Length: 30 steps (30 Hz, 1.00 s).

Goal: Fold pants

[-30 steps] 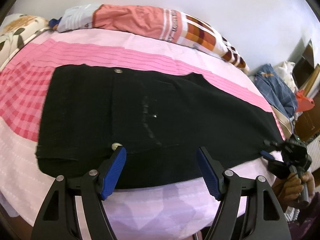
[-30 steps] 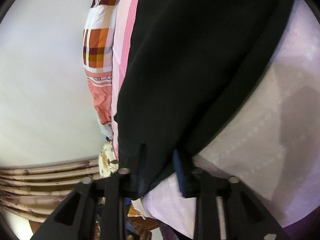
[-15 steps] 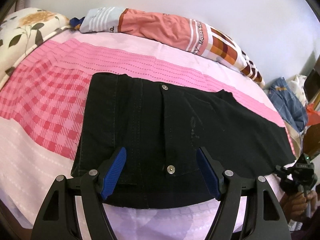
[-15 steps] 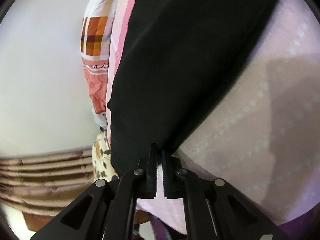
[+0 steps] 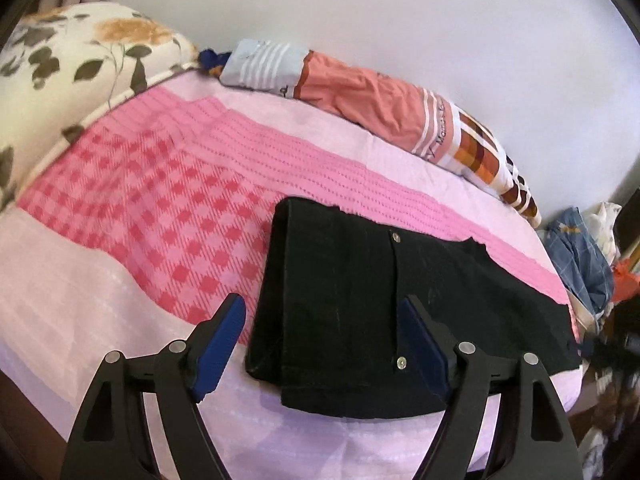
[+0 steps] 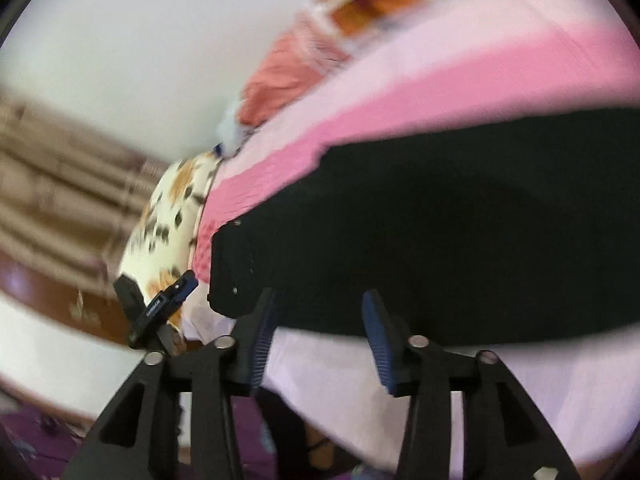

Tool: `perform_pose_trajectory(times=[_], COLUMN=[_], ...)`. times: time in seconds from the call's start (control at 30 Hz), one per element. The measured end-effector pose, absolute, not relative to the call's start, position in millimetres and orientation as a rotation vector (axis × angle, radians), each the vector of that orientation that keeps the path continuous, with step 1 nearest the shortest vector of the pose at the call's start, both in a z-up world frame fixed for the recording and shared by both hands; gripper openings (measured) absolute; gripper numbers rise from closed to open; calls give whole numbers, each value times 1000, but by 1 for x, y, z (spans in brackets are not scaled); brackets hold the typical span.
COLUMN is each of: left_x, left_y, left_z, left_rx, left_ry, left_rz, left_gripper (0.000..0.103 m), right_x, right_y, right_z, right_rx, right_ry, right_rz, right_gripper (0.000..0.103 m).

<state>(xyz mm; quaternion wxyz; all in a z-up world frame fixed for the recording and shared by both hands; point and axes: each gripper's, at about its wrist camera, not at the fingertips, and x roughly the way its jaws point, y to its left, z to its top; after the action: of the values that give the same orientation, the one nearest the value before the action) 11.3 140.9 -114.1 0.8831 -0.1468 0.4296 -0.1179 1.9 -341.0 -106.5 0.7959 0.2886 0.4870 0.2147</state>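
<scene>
Black pants (image 5: 360, 312) lie flat on the pink bed sheet (image 5: 168, 216), waistband at the left, legs running to the right. They also fill the middle of the blurred right wrist view (image 6: 440, 232). My left gripper (image 5: 320, 348) is open and empty, its blue pads just above the waistband's near edge. My right gripper (image 6: 320, 332) is open and empty at the near edge of the pants. The left gripper also shows at the left of the right wrist view (image 6: 160, 304).
A floral pillow (image 5: 72, 80) lies at the bed's left end. A rolled orange and checked blanket (image 5: 380, 112) lies along the wall. A pile of clothes (image 5: 584, 256) sits past the bed's right end. The bed's near edge (image 5: 360, 440) is just below the pants.
My right gripper has let go of the pant leg, opened and swung round to face along the bed. My left gripper has moved left toward the waistband. The pants now lie flat.
</scene>
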Motion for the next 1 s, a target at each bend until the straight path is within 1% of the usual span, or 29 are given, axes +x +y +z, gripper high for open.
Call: perform_pose_trajectory(times=[0.13, 0.23, 0.4, 0.57, 0.67, 0.77, 0.83, 0.87, 0.9, 0.93, 0.97, 1.0], left_x=[14, 9, -3, -20, -26, -27, -26, -25, -24, -24, -24, -25], left_y=[121, 121, 144, 149, 148, 144, 141, 140, 139, 139, 138, 137], left_z=[-125, -125, -122, -129, -134, -137, -141, -143, -146, -148, -149, -150], left_rx=[-209, -211, -317, -361, -397, -406, -398, -402, -415, -423, -429, -429], left_ry=[944, 945, 966, 1040, 1067, 1072, 1085, 1094, 1101, 1103, 1104, 1102], left_rz=[-234, -221, -195, -188, -186, -197, -195, -197, -202, -206, -210, -216], left_gripper=[79, 79, 79, 79, 79, 79, 79, 79, 79, 79, 79, 79], right_x=[72, 117, 173, 205, 208, 209, 214, 217, 218, 218, 216, 214], right_y=[-323, -306, -297, -278, -268, -251, -247, -244, -242, -239, -237, -234], right_z=[-90, -93, -111, -141, -156, -166, -172, -174, -176, -178, -178, -178], right_rx=[370, 227, 154, 112, 107, -11, -10, -16, -15, -15, -31, -68], right_ry=[1022, 1044, 1063, 1139, 1199, 1218, 1227, 1232, 1241, 1248, 1252, 1242], right_rz=[539, 580, 653, 761, 848, 819, 834, 832, 842, 863, 879, 878], right_gripper=[49, 49, 49, 49, 49, 49, 49, 48, 38, 32, 20, 18])
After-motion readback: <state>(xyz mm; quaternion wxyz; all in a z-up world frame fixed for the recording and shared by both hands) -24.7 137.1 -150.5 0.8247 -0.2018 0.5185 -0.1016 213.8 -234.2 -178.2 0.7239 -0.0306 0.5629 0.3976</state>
